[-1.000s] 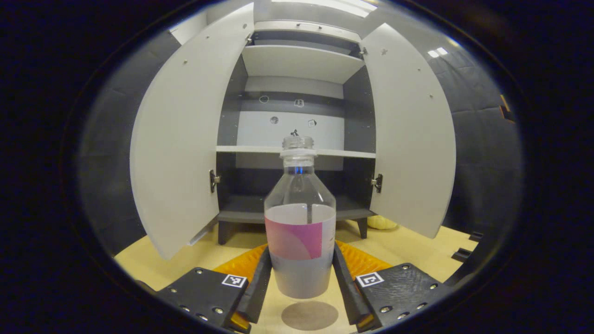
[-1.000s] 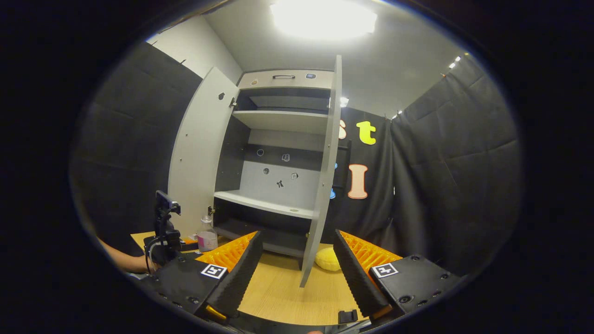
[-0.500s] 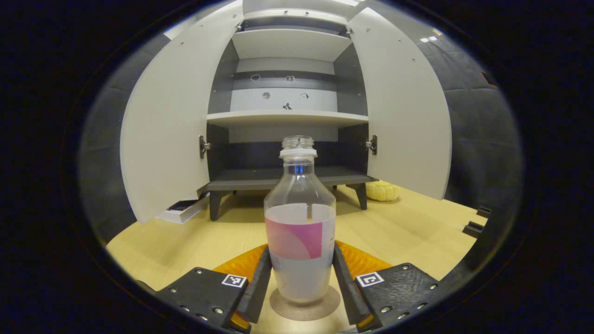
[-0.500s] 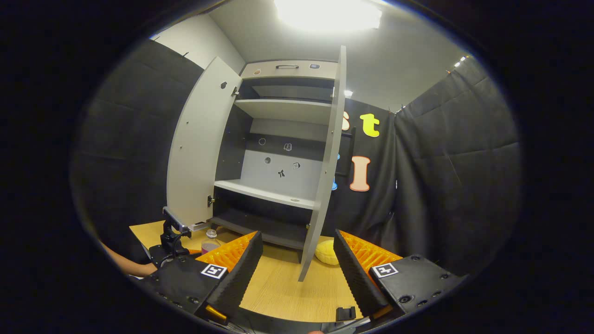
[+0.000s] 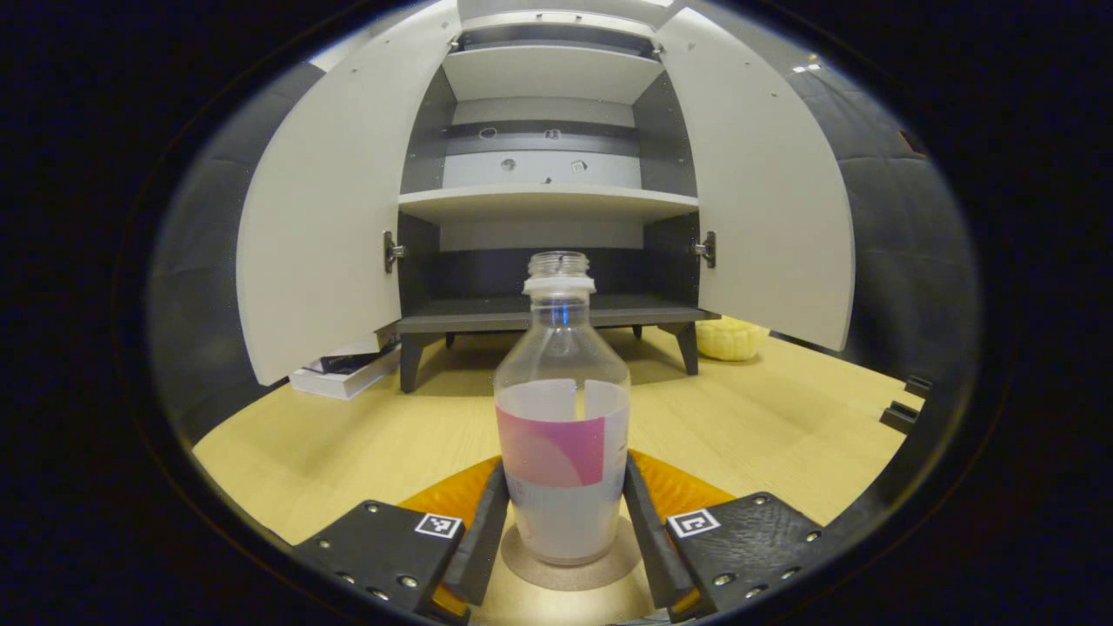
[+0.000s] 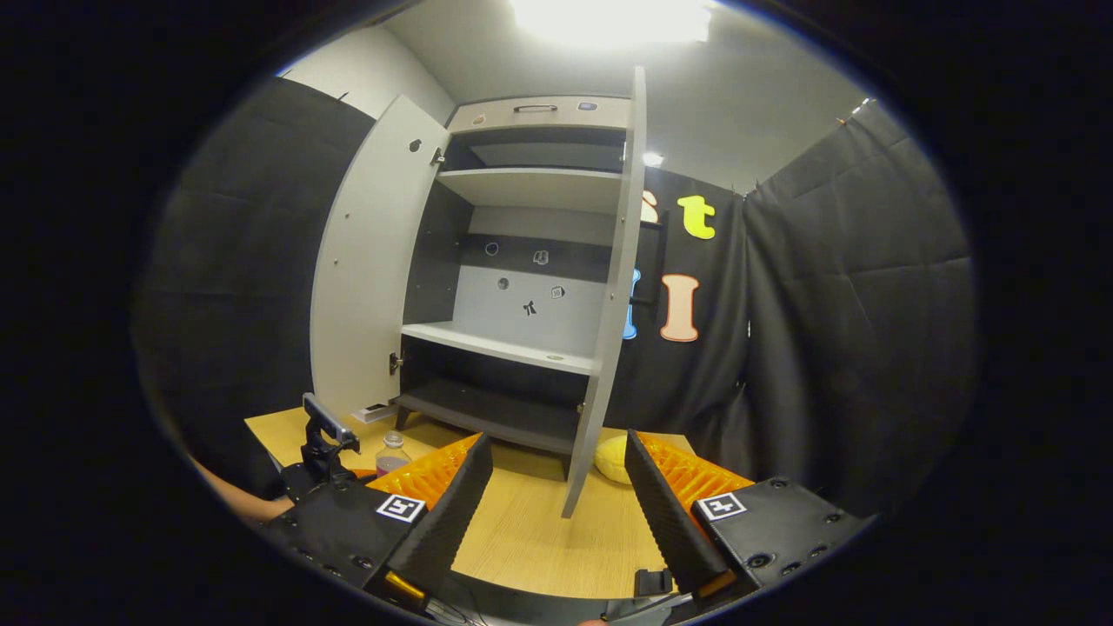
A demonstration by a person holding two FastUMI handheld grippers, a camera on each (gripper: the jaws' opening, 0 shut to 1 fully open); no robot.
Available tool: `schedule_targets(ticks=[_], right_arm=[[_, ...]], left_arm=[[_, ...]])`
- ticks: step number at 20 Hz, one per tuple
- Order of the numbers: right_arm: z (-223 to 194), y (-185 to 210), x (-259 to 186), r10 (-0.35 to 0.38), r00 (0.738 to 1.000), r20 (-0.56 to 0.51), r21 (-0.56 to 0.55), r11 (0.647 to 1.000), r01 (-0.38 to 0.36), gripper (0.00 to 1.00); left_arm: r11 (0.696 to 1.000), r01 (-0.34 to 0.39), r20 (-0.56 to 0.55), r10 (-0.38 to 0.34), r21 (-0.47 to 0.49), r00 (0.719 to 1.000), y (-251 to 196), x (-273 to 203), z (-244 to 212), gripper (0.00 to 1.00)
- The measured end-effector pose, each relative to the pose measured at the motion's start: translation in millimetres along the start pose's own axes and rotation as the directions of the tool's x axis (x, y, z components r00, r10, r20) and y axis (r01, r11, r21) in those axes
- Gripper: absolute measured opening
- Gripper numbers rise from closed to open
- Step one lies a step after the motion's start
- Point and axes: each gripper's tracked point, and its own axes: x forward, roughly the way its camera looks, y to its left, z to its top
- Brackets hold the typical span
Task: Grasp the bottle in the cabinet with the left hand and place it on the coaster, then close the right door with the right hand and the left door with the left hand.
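Note:
A clear, capless bottle (image 5: 563, 435) with a pink and white label stands upright on the round brown coaster (image 5: 569, 569) on the wooden table. My left gripper (image 5: 563, 469) is shut on it, one finger against each side of the label. Behind it the grey cabinet (image 5: 548, 196) stands with its left door (image 5: 322, 217) and right door (image 5: 765, 200) swung wide. In the right gripper view my right gripper (image 6: 556, 442) is open and empty, just short of the right door's (image 6: 609, 304) edge. Far left there are the bottle (image 6: 392, 452) and the left gripper (image 6: 326, 452).
A yellow pumpkin-shaped object (image 5: 730, 339) lies on the table (image 5: 348, 443) by the cabinet's right foot. A stack of books (image 5: 343, 369) sits under the left door. A person's forearm (image 6: 235, 504) shows behind the left gripper. Black cloth walls surround the booth.
The bottle, held above the coaster a second ago, has come down and now stands on it. The left gripper keeps its hold. The right gripper has barely shifted.

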Motion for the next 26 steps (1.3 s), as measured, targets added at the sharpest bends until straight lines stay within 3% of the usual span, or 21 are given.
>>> schedule_targets(ticks=[3, 6, 8, 9, 16, 17, 21, 24, 26], right_arm=[[1, -1, 2, 0.002, 1.0, 0.002, 0.012, 1.0, -0.002, 0.97], [0, 0, 3, 0.013, 1.0, -0.001, 0.028, 1.0, -0.013, 0.97], [2, 2, 3, 0.022, 1.0, 0.003, 0.046, 0.999, -0.022, 0.98], [3, 3, 3, 0.026, 1.0, 0.007, 0.052, 0.998, -0.026, 0.97], [29, -4, 1, 0.024, 0.996, 0.087, 0.086, 0.996, -0.031, 0.98], [33, -6, 2, 0.021, 0.995, 0.098, 0.096, 0.995, -0.03, 0.94], [47, -16, 10, 0.014, 0.991, 0.132, 0.128, 0.991, -0.031, 0.98], [55, -25, 21, -0.005, 0.99, 0.138, 0.148, 0.989, -0.015, 0.97], [61, -30, 31, -0.013, 0.991, 0.135, 0.156, 0.988, -0.008, 0.93]], left_arm=[[1.0, -0.003, -0.017, 0.003, 0.0, 1.0, 0, -3, -1, 0.66], [1.0, -0.001, -0.032, 0.001, -0.01, 0.999, -2, -9, -1, 0.82], [1.0, -0.015, -0.013, 0.015, -0.001, 1.0, 2, -13, 11, 0.99], [1.0, -0.016, -0.007, 0.016, 0.005, 1.0, 2, -16, 17, 0.92], [1.0, -0.023, 0.102, 0.022, 0.003, 0.994, 2, -50, 104, 0.92], [1.0, -0.025, 0.12, 0.025, -0.001, 0.992, 3, -59, 119, 0.91], [0.999, -0.042, 0.205, 0.039, 0.009, 0.978, 5, -92, 187, 0.92], [0.999, -0.044, 0.261, 0.041, 0.006, 0.965, 11, -114, 238, 0.91], [0.996, -0.084, 0.293, 0.079, 0.006, 0.953, 26, -130, 267, 0.91]])
